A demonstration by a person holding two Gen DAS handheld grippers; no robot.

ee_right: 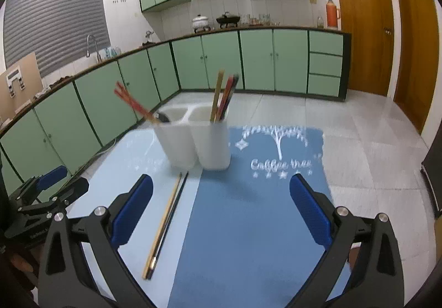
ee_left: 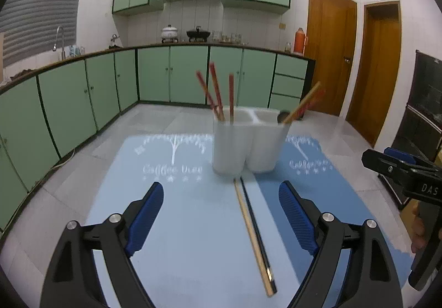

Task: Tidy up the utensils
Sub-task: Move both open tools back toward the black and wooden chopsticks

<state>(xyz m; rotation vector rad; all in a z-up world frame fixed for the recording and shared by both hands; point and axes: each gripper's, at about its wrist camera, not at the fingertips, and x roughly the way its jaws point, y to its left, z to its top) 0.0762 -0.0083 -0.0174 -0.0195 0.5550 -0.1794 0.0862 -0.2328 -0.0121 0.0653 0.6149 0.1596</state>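
Observation:
A white two-compartment holder (ee_left: 248, 142) (ee_right: 199, 139) stands on the blue mats. Red chopsticks (ee_left: 218, 95) (ee_right: 132, 103) lean in one compartment; tan, red and dark sticks (ee_left: 304, 103) (ee_right: 223, 95) lean in the other. A tan chopstick (ee_left: 252, 236) (ee_right: 163, 225) and a black chopstick (ee_left: 257, 227) (ee_right: 171, 222) lie side by side on the mat in front of the holder. My left gripper (ee_left: 221, 186) is open above them, the pair between its fingers and untouched. My right gripper (ee_right: 221, 178) is open and empty, the pair just inside its left finger.
A light blue mat (ee_left: 179, 225) and a darker blue mat (ee_right: 248, 225) cover the table. Each gripper shows at the edge of the other's view: the right one (ee_left: 400, 169), the left one (ee_right: 49, 189). Green kitchen cabinets (ee_left: 154, 75) and wooden doors (ee_left: 331, 53) stand beyond.

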